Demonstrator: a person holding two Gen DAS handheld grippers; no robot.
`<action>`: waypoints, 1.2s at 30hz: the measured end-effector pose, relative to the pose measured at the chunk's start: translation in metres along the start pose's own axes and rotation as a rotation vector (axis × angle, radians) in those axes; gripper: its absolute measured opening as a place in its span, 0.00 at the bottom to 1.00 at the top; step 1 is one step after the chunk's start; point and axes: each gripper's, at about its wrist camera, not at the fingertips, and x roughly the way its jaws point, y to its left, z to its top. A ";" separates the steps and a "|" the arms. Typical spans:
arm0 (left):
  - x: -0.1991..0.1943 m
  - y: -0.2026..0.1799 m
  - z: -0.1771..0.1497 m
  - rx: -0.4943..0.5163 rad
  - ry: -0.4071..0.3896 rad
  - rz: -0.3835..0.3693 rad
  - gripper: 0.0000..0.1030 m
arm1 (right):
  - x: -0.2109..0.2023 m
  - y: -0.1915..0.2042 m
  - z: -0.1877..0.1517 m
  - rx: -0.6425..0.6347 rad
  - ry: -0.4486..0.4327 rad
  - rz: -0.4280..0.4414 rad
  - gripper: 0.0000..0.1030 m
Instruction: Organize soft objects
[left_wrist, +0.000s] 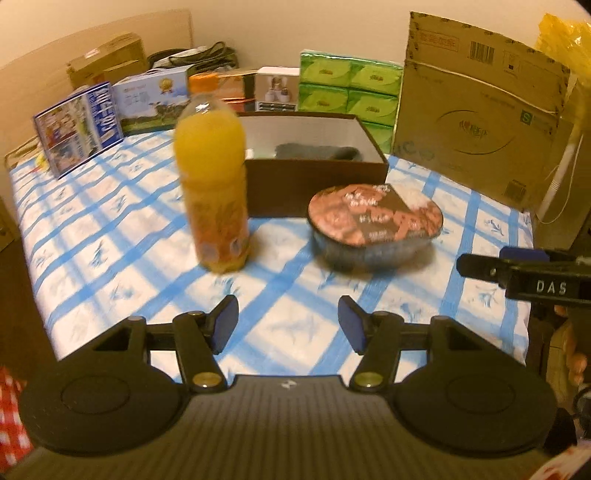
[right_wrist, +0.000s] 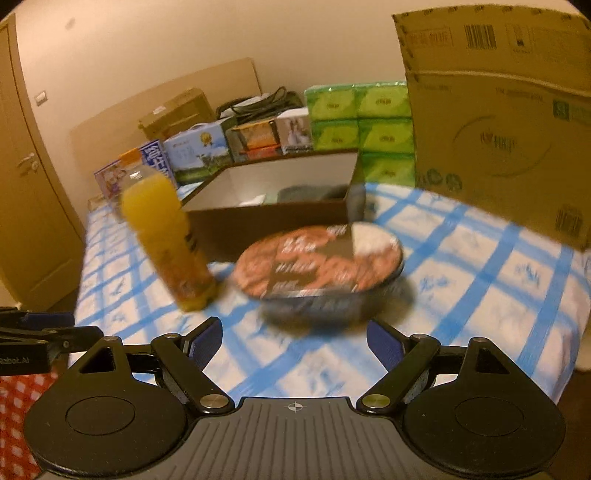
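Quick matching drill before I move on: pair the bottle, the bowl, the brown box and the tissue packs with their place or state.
Things:
1. orange juice bottle
2. sealed noodle bowl
3. brown box
4. green tissue packs

Places or states:
A. stacked behind the box, toward the wall
B. open-topped, dark soft item inside
C. upright on the checked cloth, left of the bowl
D. in front of the box, lid on

Pairs: 1-C, 2-D, 3-B, 4-A

**Open tongs above the checked worktop**

The right tongs (right_wrist: 294, 341) stand open with nothing between them over the blue-checked worktop (right_wrist: 480, 295). Just ahead sits a sealed bowl (right_wrist: 319, 271), an orange juice bottle (right_wrist: 166, 236) upright beside it. Behind both, an open brown box (right_wrist: 273, 218) holds a dark soft item (right_wrist: 310, 192).
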 end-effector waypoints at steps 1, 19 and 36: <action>-0.006 0.001 -0.006 -0.006 0.000 0.004 0.56 | -0.005 0.003 -0.008 0.016 0.004 0.019 0.82; -0.088 -0.009 -0.098 -0.053 0.056 0.057 0.56 | -0.077 0.060 -0.085 -0.015 0.121 0.034 0.82; -0.127 -0.009 -0.154 -0.090 0.086 0.040 0.56 | -0.120 0.076 -0.140 -0.033 0.177 -0.019 0.82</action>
